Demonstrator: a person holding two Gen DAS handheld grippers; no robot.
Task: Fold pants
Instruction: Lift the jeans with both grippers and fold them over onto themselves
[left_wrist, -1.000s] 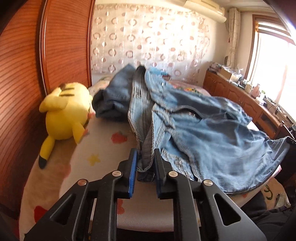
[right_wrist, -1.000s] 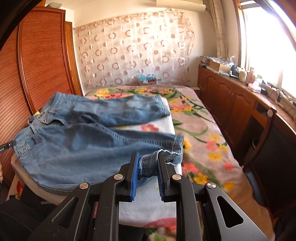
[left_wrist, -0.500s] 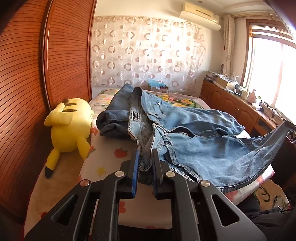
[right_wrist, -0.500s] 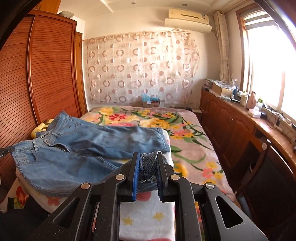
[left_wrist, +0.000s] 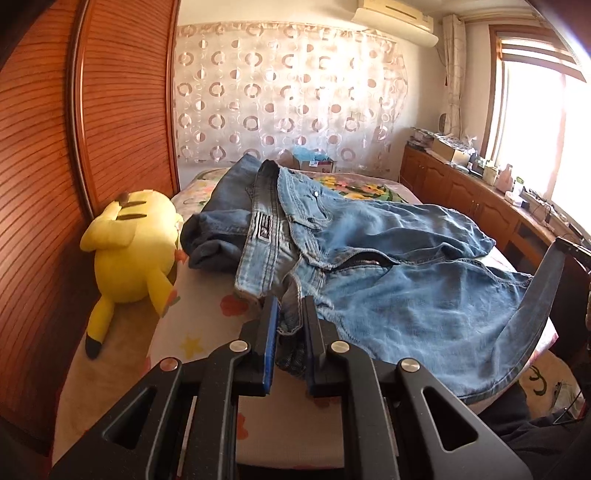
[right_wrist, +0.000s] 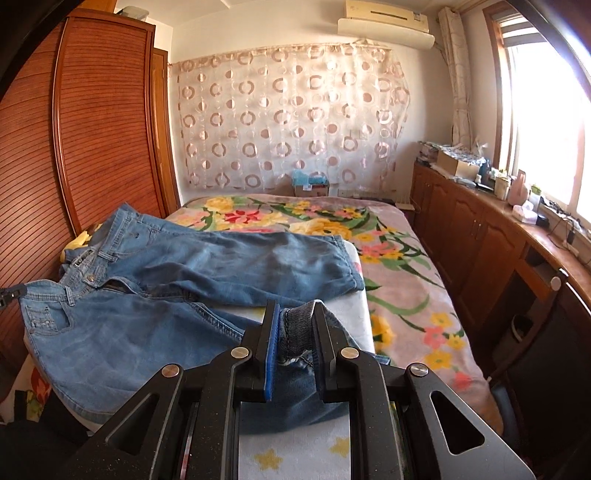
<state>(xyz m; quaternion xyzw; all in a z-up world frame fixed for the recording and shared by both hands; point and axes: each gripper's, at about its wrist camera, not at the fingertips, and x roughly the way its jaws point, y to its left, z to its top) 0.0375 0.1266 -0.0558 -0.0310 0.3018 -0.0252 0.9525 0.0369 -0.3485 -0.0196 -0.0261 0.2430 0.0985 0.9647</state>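
Light blue jeans (left_wrist: 406, 295) lie spread across the near end of the bed, waistband to the left, legs to the right. My left gripper (left_wrist: 290, 325) is shut on the near waistband corner and holds it just above the bed. My right gripper (right_wrist: 297, 328) is shut on the hem of the near leg (right_wrist: 295, 332), lifted off the bed. The far leg (right_wrist: 258, 262) lies flat behind it. The right gripper's tip (left_wrist: 572, 251) shows at the right edge of the left wrist view, the leg stretched up to it.
A yellow plush toy (left_wrist: 133, 254) lies on the bed left of the waistband, next to the wooden wardrobe (left_wrist: 44, 184). A darker denim garment (left_wrist: 221, 221) sits behind the waistband. A floral blanket (right_wrist: 388, 240) covers the far bed. Wooden cabinets (right_wrist: 498, 240) run along the right.
Both grippers have risen with the denim in them, lifting the near waistband corner and the near leg hem off the bed. The near leg now stretches taut between them.
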